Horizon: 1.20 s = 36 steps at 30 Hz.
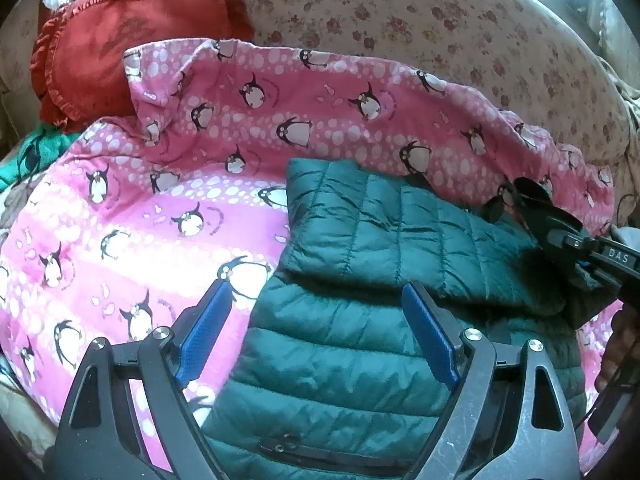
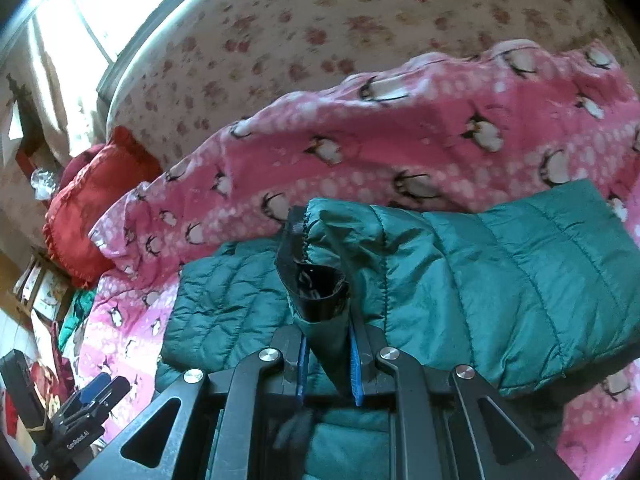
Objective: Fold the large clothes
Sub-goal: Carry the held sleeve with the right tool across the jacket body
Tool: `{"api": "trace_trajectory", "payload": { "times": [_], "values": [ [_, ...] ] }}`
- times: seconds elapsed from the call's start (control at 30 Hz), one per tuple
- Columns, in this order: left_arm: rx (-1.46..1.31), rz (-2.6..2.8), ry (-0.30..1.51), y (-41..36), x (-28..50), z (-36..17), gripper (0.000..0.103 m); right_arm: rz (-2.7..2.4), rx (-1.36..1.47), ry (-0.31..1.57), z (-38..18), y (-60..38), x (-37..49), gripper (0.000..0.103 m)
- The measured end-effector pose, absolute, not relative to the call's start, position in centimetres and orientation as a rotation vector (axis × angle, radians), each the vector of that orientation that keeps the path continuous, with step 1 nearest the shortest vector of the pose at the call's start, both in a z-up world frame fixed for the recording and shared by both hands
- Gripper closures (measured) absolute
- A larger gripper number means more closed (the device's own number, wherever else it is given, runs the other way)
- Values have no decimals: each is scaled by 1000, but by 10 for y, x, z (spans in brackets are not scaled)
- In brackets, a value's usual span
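A teal quilted jacket [image 1: 352,352] lies on a pink penguin blanket [image 1: 120,208]. One sleeve [image 1: 400,232] is laid across its body. My left gripper [image 1: 318,320] hovers open over the jacket's left edge, nothing between its blue pads [image 1: 206,332]. From the right, my right gripper [image 1: 548,220] reaches in, holding the sleeve end. In the right wrist view the right gripper [image 2: 328,364] is shut on the sleeve cuff [image 2: 320,292], whose black lining stands up between the fingers. The jacket [image 2: 500,280] spreads beyond it, and the left gripper [image 2: 96,390] shows at lower left.
The blanket [image 2: 400,140] covers a floral-print sofa [image 1: 400,12]. A red frilled cushion [image 1: 100,56] sits at the back left, with green cloth [image 1: 40,152] beside it. A hand [image 1: 620,344] holds the right gripper at the frame's right edge.
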<state>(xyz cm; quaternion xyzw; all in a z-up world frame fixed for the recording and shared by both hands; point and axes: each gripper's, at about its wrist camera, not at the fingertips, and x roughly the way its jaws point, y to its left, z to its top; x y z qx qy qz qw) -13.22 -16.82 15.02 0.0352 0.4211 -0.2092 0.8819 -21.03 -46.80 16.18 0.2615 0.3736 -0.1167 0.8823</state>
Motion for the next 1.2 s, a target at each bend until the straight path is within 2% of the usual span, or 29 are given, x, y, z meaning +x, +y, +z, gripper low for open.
{"api": "trace_trajectory", "payload": {
  "times": [1.2],
  "values": [
    [55,-364,905,-150,-71,138,16,18,610,816,147,-369,-114,87]
  ]
}}
